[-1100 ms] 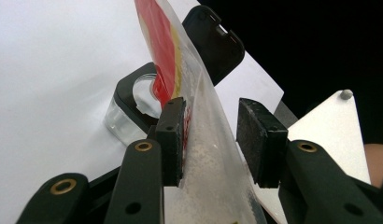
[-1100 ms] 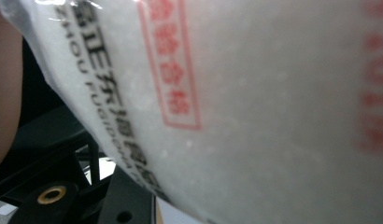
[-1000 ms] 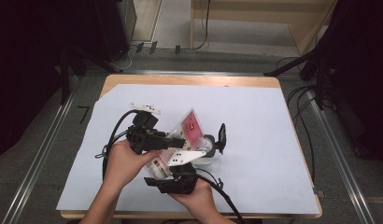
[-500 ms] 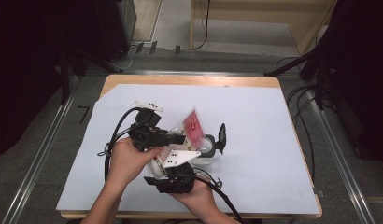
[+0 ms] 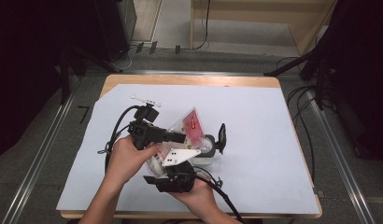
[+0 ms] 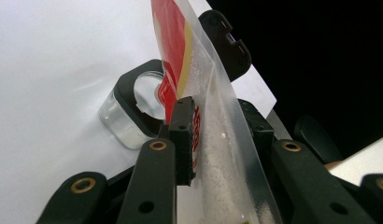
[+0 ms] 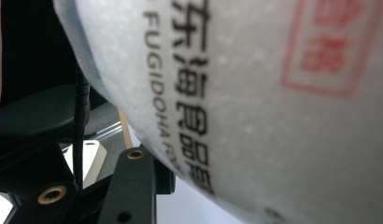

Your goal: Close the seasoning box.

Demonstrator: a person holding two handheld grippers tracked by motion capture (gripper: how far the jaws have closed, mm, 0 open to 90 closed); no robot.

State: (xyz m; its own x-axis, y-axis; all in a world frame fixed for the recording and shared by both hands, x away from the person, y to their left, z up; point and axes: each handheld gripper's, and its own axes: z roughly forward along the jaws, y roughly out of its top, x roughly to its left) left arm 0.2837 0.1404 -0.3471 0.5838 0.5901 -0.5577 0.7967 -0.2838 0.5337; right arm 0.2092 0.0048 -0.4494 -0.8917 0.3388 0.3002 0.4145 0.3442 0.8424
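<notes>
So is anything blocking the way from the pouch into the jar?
Nothing visible does. The lid is flipped back, the mouth of the jar is open, and the tip of the pouch is right at it.

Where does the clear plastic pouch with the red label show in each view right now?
High view: the clear plastic pouch with the red label sits at centre, tilted, above both hands.
Left gripper view: it stands upright at centre, between the tongs' black jaws.
Right gripper view: its printed face covers the upper right, very close.
Shared landmark: the clear round container with a black flip lid by the pouch in the high and left gripper views.
</notes>
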